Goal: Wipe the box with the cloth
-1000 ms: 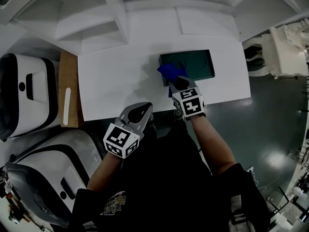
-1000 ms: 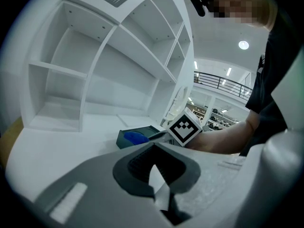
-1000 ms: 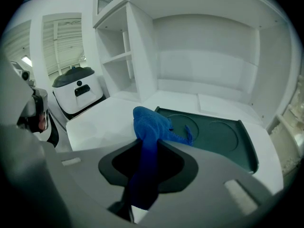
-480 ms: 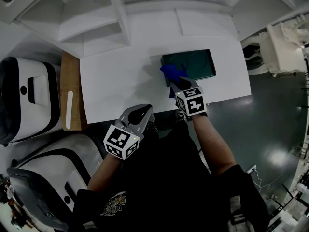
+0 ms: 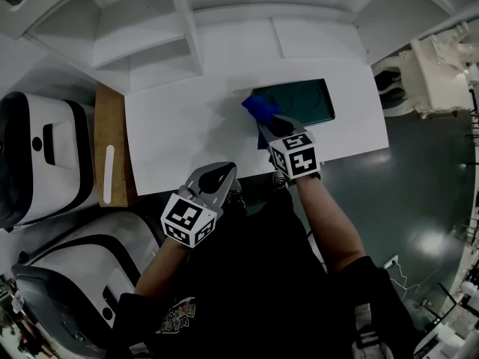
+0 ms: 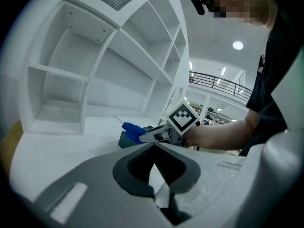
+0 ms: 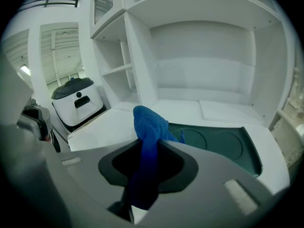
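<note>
Blue cloth (image 5: 260, 108) is bunched in the right gripper's (image 5: 272, 126) jaws, which are clamped tight on it, right at the left end of the dark green box (image 5: 303, 102) lying on the white table (image 5: 187, 133). The left gripper (image 5: 212, 179) hangs by the table's near edge, jaws closed together, holding nothing.

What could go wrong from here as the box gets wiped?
The dark green box lies unheld, with the left claw off at the table edge, so a push from the blue cloth may slide it. The cloth is bunched in the right claw, so hard tips might scrape the box.
</note>
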Demonstrator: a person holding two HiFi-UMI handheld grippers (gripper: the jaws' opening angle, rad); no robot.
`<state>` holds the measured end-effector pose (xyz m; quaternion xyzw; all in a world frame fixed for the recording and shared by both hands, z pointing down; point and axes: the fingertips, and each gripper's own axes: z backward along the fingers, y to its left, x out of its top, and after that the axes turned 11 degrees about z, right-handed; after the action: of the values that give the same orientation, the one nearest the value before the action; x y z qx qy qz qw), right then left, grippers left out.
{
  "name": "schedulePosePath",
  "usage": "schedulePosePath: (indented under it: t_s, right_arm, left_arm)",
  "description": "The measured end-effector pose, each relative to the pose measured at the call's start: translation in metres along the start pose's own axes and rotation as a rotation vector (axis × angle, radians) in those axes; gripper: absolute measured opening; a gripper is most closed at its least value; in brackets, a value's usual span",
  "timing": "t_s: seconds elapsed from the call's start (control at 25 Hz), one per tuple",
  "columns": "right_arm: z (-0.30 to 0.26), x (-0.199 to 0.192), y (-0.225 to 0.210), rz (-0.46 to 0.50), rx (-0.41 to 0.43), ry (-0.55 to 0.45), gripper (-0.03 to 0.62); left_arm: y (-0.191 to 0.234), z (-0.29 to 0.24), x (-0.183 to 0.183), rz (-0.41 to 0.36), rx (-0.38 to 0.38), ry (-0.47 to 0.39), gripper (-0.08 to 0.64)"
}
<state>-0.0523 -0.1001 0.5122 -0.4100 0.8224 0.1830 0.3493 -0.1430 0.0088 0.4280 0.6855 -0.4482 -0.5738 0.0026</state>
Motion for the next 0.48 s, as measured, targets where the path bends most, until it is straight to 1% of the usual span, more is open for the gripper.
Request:
schedulePosePath:
  t_s: [0.28,0.48]
  right_arm:
    - [-0.010,0.026,-0.011,0.013,0.013,-0.031,0.118]
    - [-0.018,0.039,-0.018,0.017,0.039,-0.041,0.118]
  left_arm:
    - [0.007,-0.002,0.011,-0.005,0.016,-0.016,0.000]
    - [0.004,-0.007,0.015,0.002,0.025,-0.023,0.000]
